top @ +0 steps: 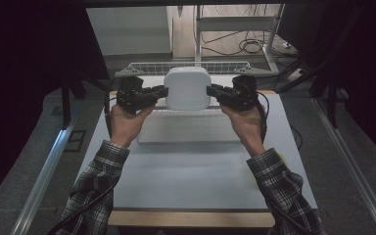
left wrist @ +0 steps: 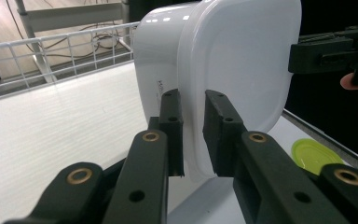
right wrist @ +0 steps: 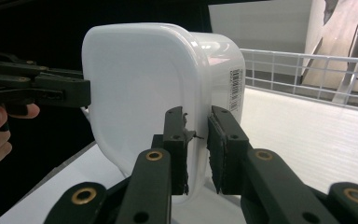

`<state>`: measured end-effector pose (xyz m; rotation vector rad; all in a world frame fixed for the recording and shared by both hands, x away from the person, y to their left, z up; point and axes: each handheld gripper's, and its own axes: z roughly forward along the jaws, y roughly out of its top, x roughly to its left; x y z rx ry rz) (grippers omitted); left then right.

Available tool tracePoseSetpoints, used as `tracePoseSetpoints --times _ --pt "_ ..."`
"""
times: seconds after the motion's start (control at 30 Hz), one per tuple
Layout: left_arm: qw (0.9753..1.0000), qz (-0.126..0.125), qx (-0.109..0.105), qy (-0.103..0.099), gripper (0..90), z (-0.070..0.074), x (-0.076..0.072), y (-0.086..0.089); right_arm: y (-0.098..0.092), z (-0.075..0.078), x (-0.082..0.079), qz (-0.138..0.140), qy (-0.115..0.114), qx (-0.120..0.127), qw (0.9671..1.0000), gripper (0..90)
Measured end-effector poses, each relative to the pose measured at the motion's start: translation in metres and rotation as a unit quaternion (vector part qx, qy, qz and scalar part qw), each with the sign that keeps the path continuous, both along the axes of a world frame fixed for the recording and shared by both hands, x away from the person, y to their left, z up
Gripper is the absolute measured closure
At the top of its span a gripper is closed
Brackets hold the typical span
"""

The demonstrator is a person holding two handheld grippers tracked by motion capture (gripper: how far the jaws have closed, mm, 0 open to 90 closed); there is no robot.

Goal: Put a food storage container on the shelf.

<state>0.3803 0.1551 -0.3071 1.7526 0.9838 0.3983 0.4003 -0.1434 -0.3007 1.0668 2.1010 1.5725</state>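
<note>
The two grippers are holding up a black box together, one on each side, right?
Not quite: the box is white, not black, as the high view shows. The rest holds: the left gripper pinches its rim on one side and the right gripper on the other, lifting it together.

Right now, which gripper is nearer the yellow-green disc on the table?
Right. The disc lies on the table's right side, below and beside the right gripper. The left gripper grips the white container from the opposite, left side.
</note>
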Motion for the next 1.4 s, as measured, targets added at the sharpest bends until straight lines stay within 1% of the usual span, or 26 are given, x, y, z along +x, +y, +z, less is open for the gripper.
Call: tracePoseSetpoints --times 0.1,0.2,0.33,0.43,0.57,0.7,0.8,0.9,1.03,1.23,1.4 --pt "1.0000 0.003 -0.006 0.007 78.5 -0.001 0.007 0.000 0.000 0.000 0.008 -0.005 0.006 0.002 1.0000 77.6" --pt "0.9999 0.003 -0.006 0.008 78.4 -0.002 0.012 0.000 0.001 -0.001 0.013 -0.007 0.009 0.002 0.9999 77.5" --pt "0.9997 0.003 -0.016 0.017 78.1 -0.008 0.018 0.001 0.002 -0.003 0.018 -0.008 0.018 0.000 0.9998 77.2" --pt "0.9996 0.001 -0.026 0.014 77.7 -0.010 0.021 0.002 0.002 -0.005 0.021 -0.010 0.017 0.002 0.9998 76.9" --pt "0.9996 0.001 -0.026 0.008 75.8 -0.011 0.022 0.002 0.004 -0.005 0.023 -0.012 0.017 0.002 0.9998 76.0" --pt "0.9995 0.001 -0.031 0.003 69.5 -0.011 0.024 0.001 0.007 -0.005 0.025 -0.014 0.010 -0.002 0.9999 72.1" --pt "0.9997 0.001 -0.023 -0.005 63.8 -0.011 0.025 -0.001 0.009 -0.004 0.027 -0.014 0.006 -0.009 0.9998 70.0" --pt "0.9998 0.006 -0.006 -0.019 59.1 -0.011 0.027 -0.005 0.012 -0.004 0.029 -0.013 0.002 -0.013 0.9998 68.3" --pt "0.9995 0.011 0.006 -0.028 54.1 -0.012 0.029 -0.008 0.016 -0.005 0.032 -0.017 -0.004 -0.027 0.9995 65.6" --pt "0.9991 0.017 0.021 -0.033 51.5 -0.014 0.032 -0.013 0.017 -0.008 0.037 -0.022 -0.005 -0.035 0.9991 62.9" --pt "0.9989 0.020 0.029 -0.030 51.1 -0.018 0.036 -0.014 0.019 -0.009 0.040 -0.022 -0.006 -0.037 0.9991 60.3"
